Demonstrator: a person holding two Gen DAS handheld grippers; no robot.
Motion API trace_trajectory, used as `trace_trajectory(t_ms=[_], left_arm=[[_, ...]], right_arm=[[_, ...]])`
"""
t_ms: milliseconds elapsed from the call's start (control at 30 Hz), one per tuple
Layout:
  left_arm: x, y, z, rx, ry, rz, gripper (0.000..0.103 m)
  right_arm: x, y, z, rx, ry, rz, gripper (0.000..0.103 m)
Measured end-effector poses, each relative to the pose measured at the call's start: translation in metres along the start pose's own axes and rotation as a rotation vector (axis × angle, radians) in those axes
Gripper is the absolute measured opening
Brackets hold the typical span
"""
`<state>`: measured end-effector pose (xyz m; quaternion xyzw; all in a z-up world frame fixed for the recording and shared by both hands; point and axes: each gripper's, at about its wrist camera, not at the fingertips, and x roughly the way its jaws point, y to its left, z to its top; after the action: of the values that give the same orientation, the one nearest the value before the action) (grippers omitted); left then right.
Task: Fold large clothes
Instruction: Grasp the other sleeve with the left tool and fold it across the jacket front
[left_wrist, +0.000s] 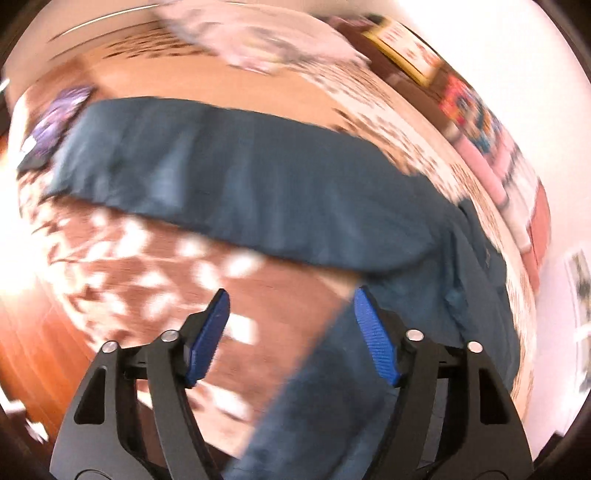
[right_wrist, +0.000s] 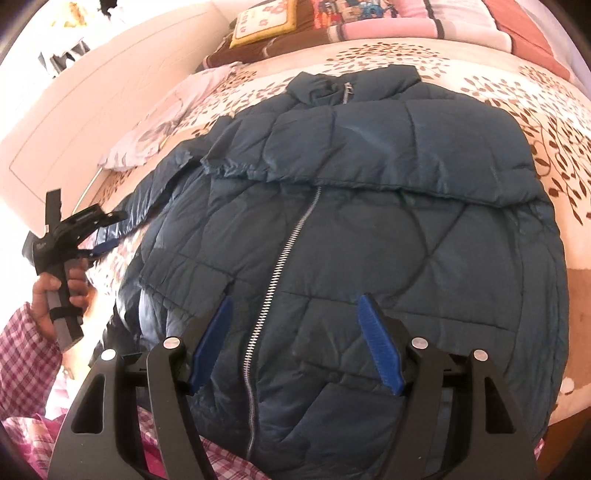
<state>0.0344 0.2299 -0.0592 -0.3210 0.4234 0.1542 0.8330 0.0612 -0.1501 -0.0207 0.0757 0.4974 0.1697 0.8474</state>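
Note:
A dark blue quilted puffer jacket (right_wrist: 369, 229) lies front up on the bed, zipper (right_wrist: 280, 258) running down its middle, one sleeve folded across the chest. My right gripper (right_wrist: 293, 306) is open and empty, just above the jacket's lower front. My left gripper (left_wrist: 290, 301) is open and empty, hovering over the bedsheet beside the jacket's sleeve (left_wrist: 221, 177); this view is motion-blurred. The left gripper also shows in the right wrist view (right_wrist: 107, 230) at the jacket's left side, held in a hand.
The bed has a cream sheet with a brown leaf print (right_wrist: 546, 122). Pillows and folded blankets (right_wrist: 369, 22) lie at the head. A pale garment (right_wrist: 166, 122) lies left of the jacket. A pale headboard or wall (right_wrist: 92, 92) stands to the left.

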Motion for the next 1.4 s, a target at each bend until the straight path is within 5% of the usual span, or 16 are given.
trace_trajectory(t_ms=[300, 567, 700, 800, 1000, 1167, 1400], left_arm=[[0.022, 0.078, 0.022, -0.293, -0.056, 0.023, 0.063], [0.035, 0.095, 0.04, -0.401, -0.135, 0.067, 0.061], [0.039, 0.102, 0.05, -0.407, -0.156, 0.133, 0.01], [0.029, 0.102, 0.054, -0.391, -0.189, 0.117, 0.003], [-0.018, 0.056, 0.068, -0.189, -0.336, 0.098, 0.002], [-0.072, -0.02, 0.075, 0.086, -0.46, 0.005, 0.002], [-0.122, -0.163, 0.024, 0.549, -0.527, -0.194, 0.002]], right_arm=[[0.009, 0.025, 0.003, -0.089, 0.036, -0.039, 0.069], [0.018, 0.032, 0.004, -0.116, 0.065, -0.056, 0.069], [0.02, 0.032, 0.004, -0.114, 0.071, -0.059, 0.069], [0.022, 0.03, 0.004, -0.104, 0.074, -0.058, 0.069], [0.021, 0.022, 0.005, -0.076, 0.066, -0.044, 0.069], [0.013, 0.014, 0.004, -0.042, 0.034, -0.026, 0.069], [-0.006, -0.01, 0.001, 0.038, -0.027, -0.007, 0.069]])
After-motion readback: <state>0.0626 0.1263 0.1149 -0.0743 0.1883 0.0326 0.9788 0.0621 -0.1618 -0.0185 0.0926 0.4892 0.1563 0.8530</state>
